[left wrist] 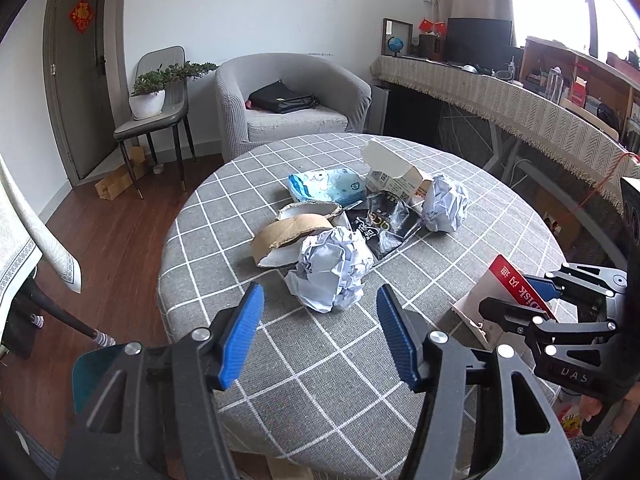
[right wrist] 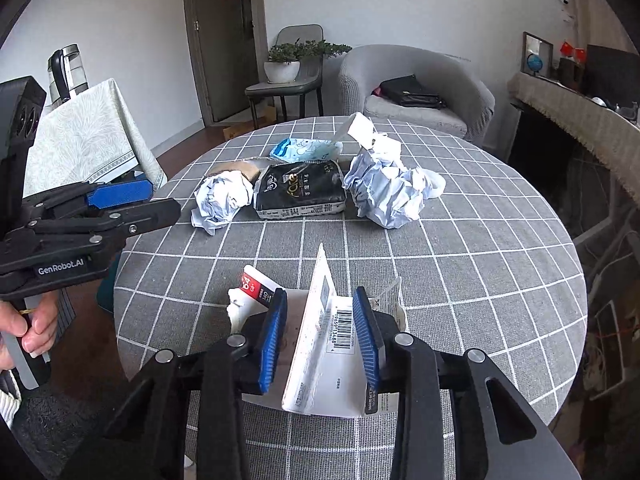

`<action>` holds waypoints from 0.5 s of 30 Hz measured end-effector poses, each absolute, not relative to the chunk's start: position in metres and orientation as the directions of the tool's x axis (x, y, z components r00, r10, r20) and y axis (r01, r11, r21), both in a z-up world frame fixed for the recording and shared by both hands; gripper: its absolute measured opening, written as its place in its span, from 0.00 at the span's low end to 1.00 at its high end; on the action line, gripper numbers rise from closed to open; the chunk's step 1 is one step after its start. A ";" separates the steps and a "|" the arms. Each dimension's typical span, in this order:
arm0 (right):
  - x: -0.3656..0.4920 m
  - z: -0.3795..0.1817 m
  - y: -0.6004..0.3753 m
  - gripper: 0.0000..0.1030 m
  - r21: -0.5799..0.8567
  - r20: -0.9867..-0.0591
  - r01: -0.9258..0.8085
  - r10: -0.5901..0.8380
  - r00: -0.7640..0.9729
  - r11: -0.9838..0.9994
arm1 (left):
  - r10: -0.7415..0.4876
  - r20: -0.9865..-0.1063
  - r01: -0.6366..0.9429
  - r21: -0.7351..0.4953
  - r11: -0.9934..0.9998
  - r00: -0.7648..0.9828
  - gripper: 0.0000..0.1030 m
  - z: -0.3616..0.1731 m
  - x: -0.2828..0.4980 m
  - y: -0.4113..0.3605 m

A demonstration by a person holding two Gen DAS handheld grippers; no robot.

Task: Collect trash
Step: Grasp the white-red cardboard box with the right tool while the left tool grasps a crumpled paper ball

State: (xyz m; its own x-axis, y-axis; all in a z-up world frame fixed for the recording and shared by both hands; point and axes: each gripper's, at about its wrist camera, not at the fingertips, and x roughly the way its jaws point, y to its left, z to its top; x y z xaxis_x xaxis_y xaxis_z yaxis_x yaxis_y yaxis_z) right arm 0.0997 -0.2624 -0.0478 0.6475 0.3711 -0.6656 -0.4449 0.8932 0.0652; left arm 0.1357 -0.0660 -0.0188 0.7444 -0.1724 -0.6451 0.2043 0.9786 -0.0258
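Trash lies heaped at the middle of a round table (left wrist: 460, 280) under a grey checked cloth: two paper balls, one near (left wrist: 330, 268) and one far (left wrist: 445, 204), a black wrapper (left wrist: 384, 216) between them, a torn cardboard ring (left wrist: 292, 228), a blue tissue pack (left wrist: 328, 186) and a white box (left wrist: 394, 172) with its flap up.

Apart from the heap, at the table's near edge, a folded white card (right wrist: 320, 340) with a barcode and a red corner stands inside the right gripper (right wrist: 320, 336). Its blue jaws flank the card's upright fold; whether the pads press on it cannot be told, since a gap shows on the left and the right pad sits close against the barcode panel.

The left gripper (left wrist: 318, 328) hangs over the table short of the near paper ball, its jaws parted and holding nothing. In the right wrist view a hand (right wrist: 28, 328) grips its handle beyond the table's left edge.

Behind the table stand a grey armchair (left wrist: 288, 92) with a black bag (left wrist: 280, 98) on its seat, a chair carrying a potted plant (left wrist: 152, 88), and a door (left wrist: 76, 76). A long counter (left wrist: 520, 100) draped in fringed cloth runs along the right.
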 end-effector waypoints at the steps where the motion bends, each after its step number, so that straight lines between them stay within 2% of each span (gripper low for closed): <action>1: 0.101 -0.050 -0.263 0.24 0.073 -0.667 -0.445 0.375 0.644 0.892 | -0.164 -0.647 0.201 -0.017 0.980 0.745 0.61 -0.021 0.138 -0.068; 2: 0.103 -0.051 -0.264 0.16 0.082 -0.670 -0.448 0.382 0.637 0.890 | -0.155 -0.651 0.200 -0.005 0.980 0.743 0.61 -0.024 0.140 -0.070; 7: 0.107 -0.046 -0.263 0.06 0.124 -0.668 -0.467 0.422 0.613 0.875 | -0.099 -0.651 0.187 0.068 0.980 0.753 0.63 -0.029 0.150 -0.077; 10: 0.107 -0.045 -0.259 0.05 0.098 -0.678 -0.468 0.403 0.614 0.878 | -0.114 -0.638 0.161 0.016 0.987 0.761 0.63 -0.026 0.157 -0.074; 15: 0.109 -0.051 -0.263 0.05 0.115 -0.687 -0.467 0.410 0.600 0.877 | -0.103 -0.657 0.163 0.031 0.986 0.747 0.62 -0.036 0.166 -0.086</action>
